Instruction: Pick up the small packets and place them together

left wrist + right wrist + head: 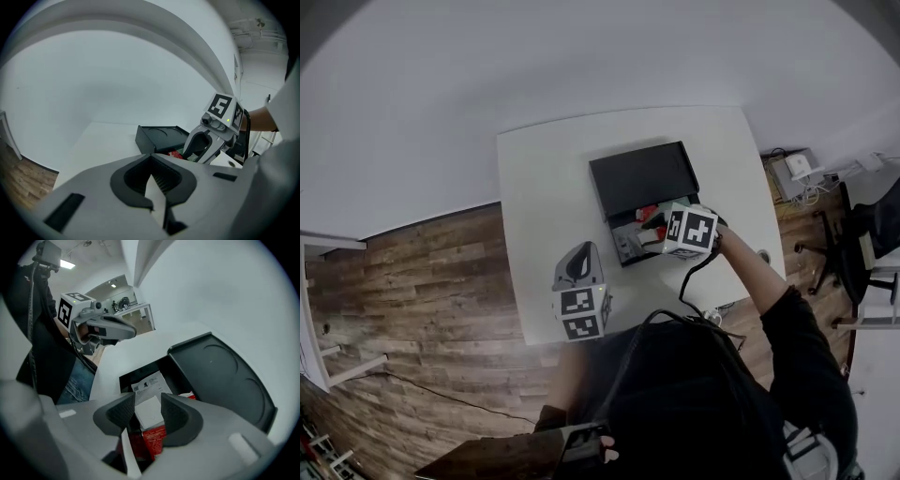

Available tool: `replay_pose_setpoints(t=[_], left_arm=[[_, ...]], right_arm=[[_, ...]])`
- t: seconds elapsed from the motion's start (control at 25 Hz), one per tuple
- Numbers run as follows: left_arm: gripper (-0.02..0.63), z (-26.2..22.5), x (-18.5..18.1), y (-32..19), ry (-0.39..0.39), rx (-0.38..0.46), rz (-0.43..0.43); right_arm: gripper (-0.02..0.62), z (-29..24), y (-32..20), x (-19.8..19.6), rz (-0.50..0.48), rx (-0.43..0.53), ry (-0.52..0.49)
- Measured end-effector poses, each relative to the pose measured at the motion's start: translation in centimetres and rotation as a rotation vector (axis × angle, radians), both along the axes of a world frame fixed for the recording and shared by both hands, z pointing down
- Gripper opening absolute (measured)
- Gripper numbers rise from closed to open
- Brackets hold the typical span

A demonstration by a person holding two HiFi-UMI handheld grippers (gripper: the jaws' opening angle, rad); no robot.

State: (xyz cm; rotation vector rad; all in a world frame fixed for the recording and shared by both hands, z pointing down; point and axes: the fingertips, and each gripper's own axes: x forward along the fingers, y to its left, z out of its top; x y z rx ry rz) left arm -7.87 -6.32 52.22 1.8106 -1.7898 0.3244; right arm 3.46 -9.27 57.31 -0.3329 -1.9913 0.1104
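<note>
Black box [630,251] on a white table [544,187], lid [642,178] hinged back and lying flat beyond the open compartment. The compartment holds the small packets, heaped together: a printed white packet [146,384] against the near wall, a plain white packet [151,411] partly over it, and red packets [154,439] beside and beneath. From the head view only a red patch [648,214] and pale wrappers show at the compartment's rim. No packet shows on the bare tabletop.

Right gripper [147,399] pointing steeply down over the open compartment, marker cube [689,230] uppermost. Its jaws stand apart; the plain white packet and a red packet show in the gap, lying in the box below, and the pads do not press on either. The right forearm, in a dark sleeve [797,347], reaches across the table's near right corner to the box.

Left gripper [151,157] over the table's near left part, well apart from the box, tilted gently downward and aimed toward the box and the right gripper. Its jaws meet at the tips, with nothing between them.

Wood floor [422,281] to the table's left.
</note>
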Motion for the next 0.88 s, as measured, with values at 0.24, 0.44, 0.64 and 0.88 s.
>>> replay_pose_setpoints(t=[0.24, 0.44, 0.64, 0.88], left_arm=[[-0.002, 0.4, 0.2, 0.3, 0.019, -0.018, 0.002], [-0.001, 0.5, 0.1, 0.3, 0.012, -0.026, 0.004], [-0.002, 0.5, -0.1, 0.2, 0.008, -0.023, 0.001], [-0.001, 0.3, -0.1, 0.2, -0.009, -0.017, 0.006]], right_arm=[[0.153, 2.8, 0.5, 0.5, -0.122, 0.012, 0.127], [0.156, 4.5, 0.8, 0.7, -0.142, 0.032, 0.172], [0.139, 4.8, 0.6, 0.6, -0.157, 0.069, 0.178], [0.063, 4.6, 0.5, 1.0, -0.145, 0.070, 0.193]])
